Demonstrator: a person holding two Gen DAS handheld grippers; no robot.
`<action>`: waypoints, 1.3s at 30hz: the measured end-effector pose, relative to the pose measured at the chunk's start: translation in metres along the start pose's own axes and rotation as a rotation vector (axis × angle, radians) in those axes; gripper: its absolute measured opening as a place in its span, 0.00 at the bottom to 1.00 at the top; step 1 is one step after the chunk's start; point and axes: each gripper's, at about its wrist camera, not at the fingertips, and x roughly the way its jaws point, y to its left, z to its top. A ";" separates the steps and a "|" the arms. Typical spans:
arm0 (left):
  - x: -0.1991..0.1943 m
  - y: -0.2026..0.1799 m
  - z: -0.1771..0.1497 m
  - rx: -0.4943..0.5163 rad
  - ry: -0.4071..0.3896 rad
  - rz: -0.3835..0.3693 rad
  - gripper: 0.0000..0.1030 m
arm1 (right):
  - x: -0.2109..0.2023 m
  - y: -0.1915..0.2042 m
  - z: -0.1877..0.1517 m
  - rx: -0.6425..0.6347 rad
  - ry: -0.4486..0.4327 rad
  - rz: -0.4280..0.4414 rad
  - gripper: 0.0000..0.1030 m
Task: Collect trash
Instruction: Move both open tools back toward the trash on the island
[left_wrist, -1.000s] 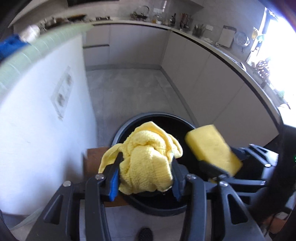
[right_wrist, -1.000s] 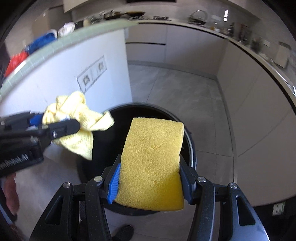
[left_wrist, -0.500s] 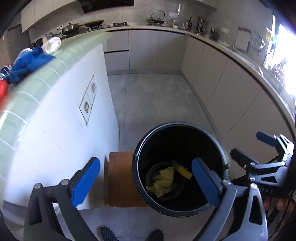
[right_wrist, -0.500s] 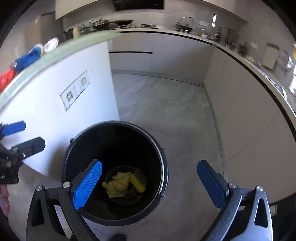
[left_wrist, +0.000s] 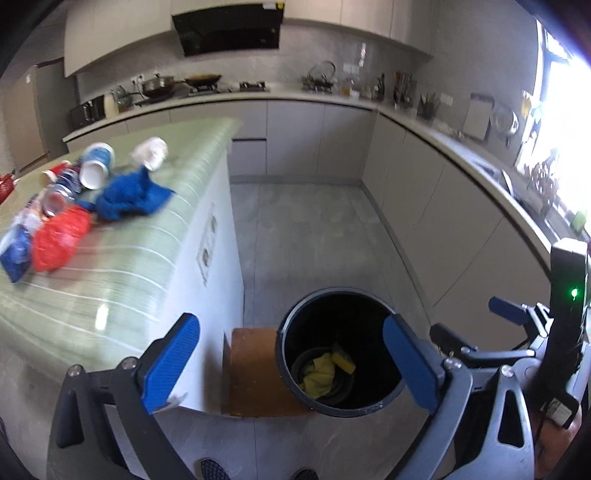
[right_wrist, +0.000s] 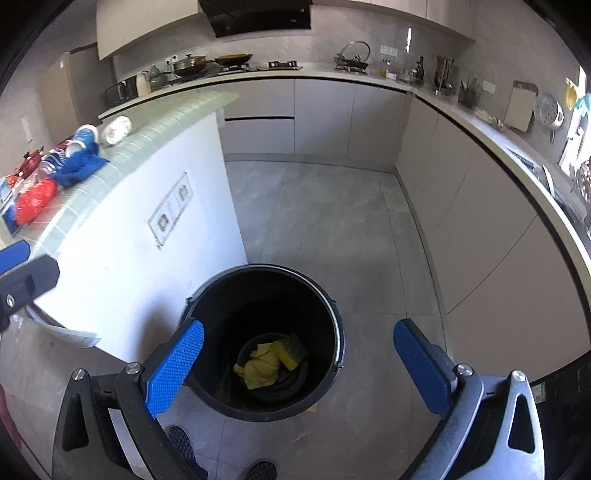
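Both grippers hang above the black bin (right_wrist: 264, 339) on the floor, each with fingers spread wide and nothing between them. The left gripper (left_wrist: 291, 363) and the right gripper (right_wrist: 299, 369) have just been opening. The yellow cloth (right_wrist: 260, 365) and the yellow sponge (right_wrist: 291, 350) lie together at the bottom of the bin, touching each other.

Remaining trash sits on the green tiled tabletop (left_wrist: 122, 266) to the left: a blue cloth (left_wrist: 129, 197), a red bag (left_wrist: 59, 238), a blue-and-white cup (left_wrist: 96, 166) lying on its side, a white crumpled item (left_wrist: 151, 157), a can (left_wrist: 53, 201) and a blue packet (left_wrist: 14, 254) at the near left edge.

Procedure for the step in hand, as judged from this layout:
1. Keep both pairs of fingers fully apart while travelling to the tabletop.
2. Approach soft items, such as the blue cloth, from above and close on the bunched centre.
3. Take the cup across its body; it lies on its side and may roll.
4. Clear the bin rim before turning left.

Markings: print shows on the cup, can and packet, but none of it is legible. No brand can be read.
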 end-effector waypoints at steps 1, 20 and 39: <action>0.001 0.001 0.004 -0.007 -0.012 0.009 0.97 | -0.007 0.000 0.000 0.000 -0.010 0.011 1.00; -0.083 0.114 0.000 -0.131 -0.145 0.176 0.98 | -0.068 0.111 0.031 -0.120 -0.128 0.172 1.00; -0.098 0.253 -0.017 -0.232 -0.158 0.321 0.98 | -0.079 0.238 0.059 -0.232 -0.194 0.262 1.00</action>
